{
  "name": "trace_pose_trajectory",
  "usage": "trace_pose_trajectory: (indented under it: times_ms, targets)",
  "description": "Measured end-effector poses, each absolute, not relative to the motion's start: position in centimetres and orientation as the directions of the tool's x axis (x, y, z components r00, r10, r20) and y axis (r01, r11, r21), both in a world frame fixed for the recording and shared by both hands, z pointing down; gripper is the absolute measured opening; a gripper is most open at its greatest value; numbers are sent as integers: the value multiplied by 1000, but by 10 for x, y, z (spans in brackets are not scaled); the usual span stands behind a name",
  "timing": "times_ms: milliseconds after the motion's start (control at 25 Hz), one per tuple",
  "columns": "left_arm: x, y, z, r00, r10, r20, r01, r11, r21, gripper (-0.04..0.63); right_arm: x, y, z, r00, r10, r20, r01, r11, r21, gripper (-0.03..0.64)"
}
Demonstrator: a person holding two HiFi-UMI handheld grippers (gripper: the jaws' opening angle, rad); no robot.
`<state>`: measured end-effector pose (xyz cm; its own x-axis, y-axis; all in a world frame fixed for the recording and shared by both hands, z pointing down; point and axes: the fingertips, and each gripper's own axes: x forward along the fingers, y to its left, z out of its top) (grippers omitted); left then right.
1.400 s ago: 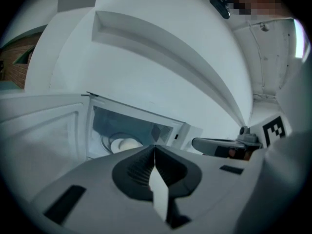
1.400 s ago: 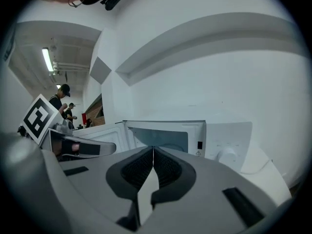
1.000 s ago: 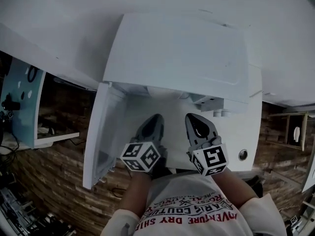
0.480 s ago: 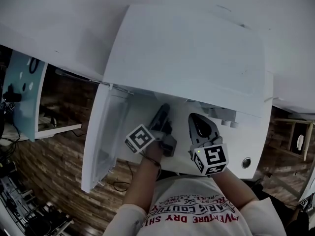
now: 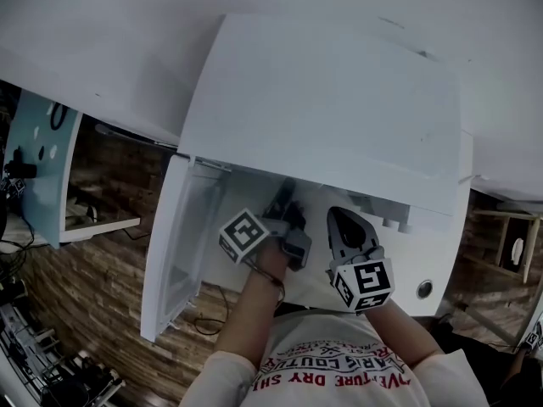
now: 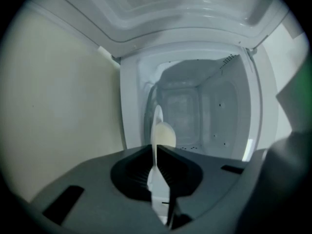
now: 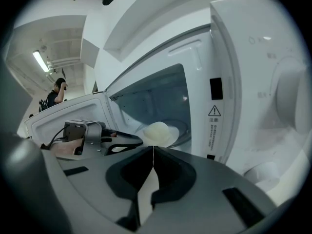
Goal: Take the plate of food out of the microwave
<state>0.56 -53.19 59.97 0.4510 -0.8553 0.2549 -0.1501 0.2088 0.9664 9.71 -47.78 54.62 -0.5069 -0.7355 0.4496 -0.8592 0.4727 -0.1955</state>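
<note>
The white microwave [image 5: 322, 100] stands with its door [image 5: 174, 253] swung open to the left. Inside, a white plate [image 7: 179, 126] carries a pale dome of food [image 7: 157, 131]. My left gripper [image 5: 284, 202], rolled onto its side, reaches into the cavity. In the left gripper view the plate [image 6: 157, 115] shows edge-on with the food [image 6: 165, 134] beside it. The rim sits between the closing jaws of the left gripper [image 6: 156, 149], which touch it on both sides. My right gripper [image 5: 339, 217] hovers before the front panel, and the right gripper [image 7: 153, 152] is shut on nothing.
The control panel with a round knob [image 7: 287, 96] lies right of the cavity. The open door [image 7: 73, 111] flanks the left gripper [image 7: 127, 141]. A person [image 7: 56, 94] stands far off in the room. Brown wooden floor [image 5: 102, 312] lies below.
My left gripper has rolled onto its side and pushed forward from the microwave's front into the cavity. The right gripper has stayed nearly in place.
</note>
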Motion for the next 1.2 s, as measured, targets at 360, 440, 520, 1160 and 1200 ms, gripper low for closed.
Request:
trace_pose_trajectory:
  times_ms: [360, 440, 520, 1160, 1200]
  targets:
    - [1, -526, 597, 451, -858, 247, -134, 208, 969, 18, 100, -476, 547, -495, -737, 459, -866, 464, -189, 12]
    - [1, -519, 594, 449, -859, 246, -153, 197, 968, 19, 100, -475, 547, -492, -740, 458, -867, 462, -186, 12]
    - [0, -512, 592, 455, -857, 241, -160, 188, 969, 18, 100, -474, 546, -490, -744, 454, -869, 460, -183, 12]
    - [-20, -434, 508, 497, -861, 105, -107, 59, 992, 18, 113, -422, 517, -396, -824, 406, -918, 369, -146, 12]
    - [-23, -428, 503, 501, -860, 99, -107, 52, 993, 18, 112, -418, 513, -390, -829, 400, -920, 363, -144, 12]
